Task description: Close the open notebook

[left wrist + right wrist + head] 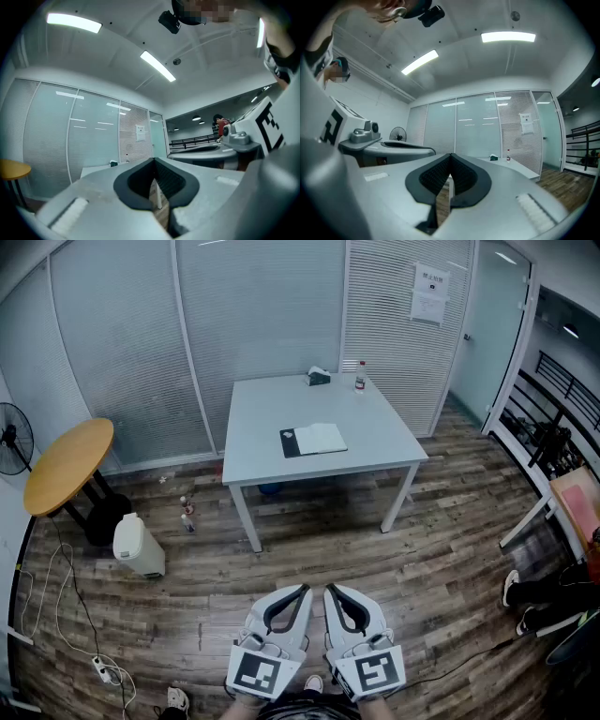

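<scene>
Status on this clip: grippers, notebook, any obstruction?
Left gripper, right gripper shut, empty. Open white-paged notebook flat on pale grey square table, out ahead. Nothing lies on it.

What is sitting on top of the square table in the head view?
On the table: an open notebook near the middle, a small dark box and a bottle at the far edge. The tabletop under the notebook is covered.

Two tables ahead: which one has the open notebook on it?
The square grey table straight ahead; the notebook lies toward its front edge. The round wooden table stands off to the left.
</scene>
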### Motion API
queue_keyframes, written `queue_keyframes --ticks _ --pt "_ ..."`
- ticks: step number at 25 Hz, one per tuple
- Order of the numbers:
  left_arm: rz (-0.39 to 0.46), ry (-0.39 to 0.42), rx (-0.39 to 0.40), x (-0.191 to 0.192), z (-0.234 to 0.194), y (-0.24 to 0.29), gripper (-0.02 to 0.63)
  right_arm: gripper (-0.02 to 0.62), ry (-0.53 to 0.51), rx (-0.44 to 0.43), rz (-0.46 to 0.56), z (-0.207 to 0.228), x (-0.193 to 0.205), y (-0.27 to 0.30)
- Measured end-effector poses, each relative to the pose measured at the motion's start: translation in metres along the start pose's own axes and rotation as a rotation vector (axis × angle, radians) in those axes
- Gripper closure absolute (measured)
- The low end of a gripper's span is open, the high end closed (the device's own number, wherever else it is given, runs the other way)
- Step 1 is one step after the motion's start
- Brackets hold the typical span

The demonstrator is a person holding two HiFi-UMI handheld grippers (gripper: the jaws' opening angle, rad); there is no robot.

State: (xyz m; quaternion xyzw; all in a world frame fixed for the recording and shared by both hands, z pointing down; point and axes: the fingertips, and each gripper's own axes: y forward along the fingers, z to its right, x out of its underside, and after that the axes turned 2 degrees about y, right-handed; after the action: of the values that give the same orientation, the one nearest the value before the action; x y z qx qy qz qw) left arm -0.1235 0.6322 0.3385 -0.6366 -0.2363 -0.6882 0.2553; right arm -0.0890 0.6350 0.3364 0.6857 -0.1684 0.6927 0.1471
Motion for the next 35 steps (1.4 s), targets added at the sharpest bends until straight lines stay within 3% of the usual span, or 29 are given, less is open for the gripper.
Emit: queue_keyframes --ticks 8,17,23,25,35 --pt "0.007 -0.006 -0.022 0.004 0.014 0.025 0.604 0.592 0.000 -0.007 0.005 0.029 0.004 -0.003" --pt "-0.006 -0.031 -0.022 0.014 0.002 0.060 0.604 0.592 -0.001 -0.011 0.006 0.056 0.008 0.022" --pt "-0.005 -0.055 -0.018 0.027 -0.029 0.093 0.604 0.571 0.006 -0.004 -0.002 0.075 0.019 0.062" --pt "-0.009 -0.067 -0.011 0.031 -0.042 0.106 0.545 0.554 0.010 0.003 -0.016 0.084 0.024 0.079" --pt "-0.034 -0.092 0.048 0.042 -0.112 0.173 0.499 0.511 0.025 0.044 -0.044 0.116 0.033 0.171"
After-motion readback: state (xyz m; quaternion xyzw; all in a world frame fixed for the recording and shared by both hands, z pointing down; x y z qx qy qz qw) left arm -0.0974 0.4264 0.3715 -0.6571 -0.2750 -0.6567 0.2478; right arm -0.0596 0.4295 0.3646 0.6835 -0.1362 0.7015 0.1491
